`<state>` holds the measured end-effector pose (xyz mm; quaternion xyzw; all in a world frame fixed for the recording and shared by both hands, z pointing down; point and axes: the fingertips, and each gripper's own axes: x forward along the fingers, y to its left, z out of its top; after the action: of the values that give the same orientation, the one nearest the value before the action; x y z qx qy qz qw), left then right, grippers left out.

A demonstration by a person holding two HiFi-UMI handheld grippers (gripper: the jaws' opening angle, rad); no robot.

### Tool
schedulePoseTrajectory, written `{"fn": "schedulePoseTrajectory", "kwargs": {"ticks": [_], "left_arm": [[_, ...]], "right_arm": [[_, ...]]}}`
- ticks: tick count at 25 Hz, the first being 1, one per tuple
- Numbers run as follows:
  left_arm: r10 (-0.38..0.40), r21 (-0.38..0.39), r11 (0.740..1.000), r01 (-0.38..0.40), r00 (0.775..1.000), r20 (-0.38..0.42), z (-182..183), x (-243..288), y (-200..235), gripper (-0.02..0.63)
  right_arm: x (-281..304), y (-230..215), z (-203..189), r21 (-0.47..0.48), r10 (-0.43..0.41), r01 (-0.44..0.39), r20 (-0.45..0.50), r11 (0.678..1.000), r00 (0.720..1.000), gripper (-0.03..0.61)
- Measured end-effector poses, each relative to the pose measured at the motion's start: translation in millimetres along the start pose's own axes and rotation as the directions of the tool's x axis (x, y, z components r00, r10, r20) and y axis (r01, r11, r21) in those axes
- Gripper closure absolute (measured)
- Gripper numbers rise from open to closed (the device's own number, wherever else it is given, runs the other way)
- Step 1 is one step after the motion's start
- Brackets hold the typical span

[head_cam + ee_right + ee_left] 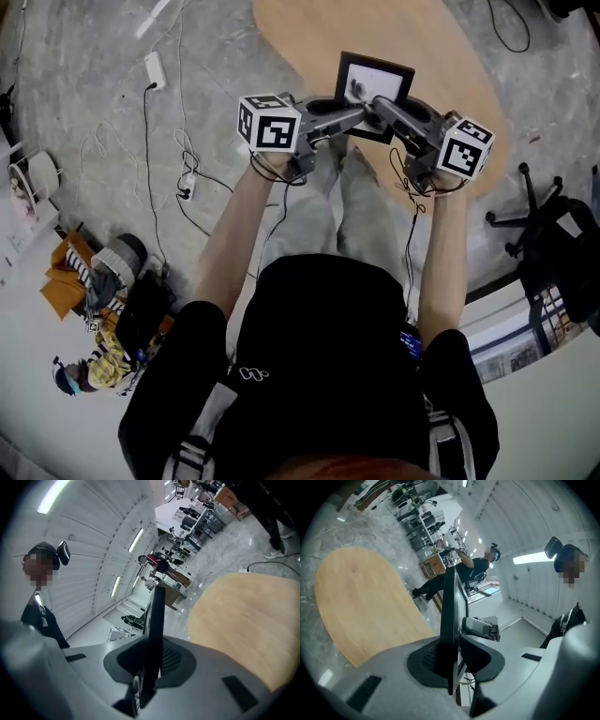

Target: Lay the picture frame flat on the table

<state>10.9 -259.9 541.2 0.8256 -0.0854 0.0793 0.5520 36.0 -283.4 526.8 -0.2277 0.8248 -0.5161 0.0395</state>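
A black picture frame (375, 86) with a white mat is held up over the near edge of the oval wooden table (309, 37), its face tilted toward me. My left gripper (349, 116) is shut on its lower left side and my right gripper (384, 111) on its lower right side. The left gripper view shows the frame (452, 616) edge-on, clamped between the jaws of the left gripper (452, 660), with the table (361, 602) to the left. The right gripper view shows the frame (154, 625) edge-on in the right gripper (149, 663), with the table (243, 620) to the right.
A black office chair (553, 225) stands on the floor to the right of the table. Cables and a white power strip (155, 70) run over the grey floor at left, beside a pile of bags and clothes (94, 281). People and desks stand far off in both gripper views.
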Motion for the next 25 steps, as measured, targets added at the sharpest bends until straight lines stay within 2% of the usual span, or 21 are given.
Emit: {"fn": "schedulePoseTrajectory", "kwargs": {"ticks": [7,10,14,17,19,23,25], "left_arm": [[0.001,-0.059,0.998,-0.003,0.999,-0.040,-35,25,67,0.540],[-0.020,-0.084,0.996,0.015,0.999,-0.050,-49,30,83,0.539],[-0.047,-0.070,0.997,0.046,0.999,-0.022,-59,34,93,0.538],[-0.018,-0.055,0.998,0.018,1.000,0.008,-65,25,99,0.521],[0.035,-0.064,0.997,-0.033,0.999,0.031,-64,15,129,0.514],[0.137,-0.121,0.985,-0.126,0.987,0.086,-58,-8,184,0.519],[0.152,-0.123,0.983,-0.137,0.982,0.113,-60,-12,187,0.575]], "right_arm": [[5,-71,-39,0.082,-0.027,0.027,0.003,0.996,1.000,0.534],[5,-86,-55,0.121,-0.003,0.003,-0.002,0.993,1.000,0.537],[5,-95,-64,0.137,0.049,-0.049,0.001,0.989,0.999,0.546],[0,-92,-62,0.144,0.052,-0.058,0.044,0.988,0.998,0.551],[4,-115,-52,0.148,0.005,-0.017,0.081,0.989,0.997,0.552],[21,-186,-42,0.170,-0.175,0.162,0.070,0.972,0.982,0.552],[23,-211,-51,0.180,-0.253,0.245,0.023,0.953,0.967,0.552]]}}
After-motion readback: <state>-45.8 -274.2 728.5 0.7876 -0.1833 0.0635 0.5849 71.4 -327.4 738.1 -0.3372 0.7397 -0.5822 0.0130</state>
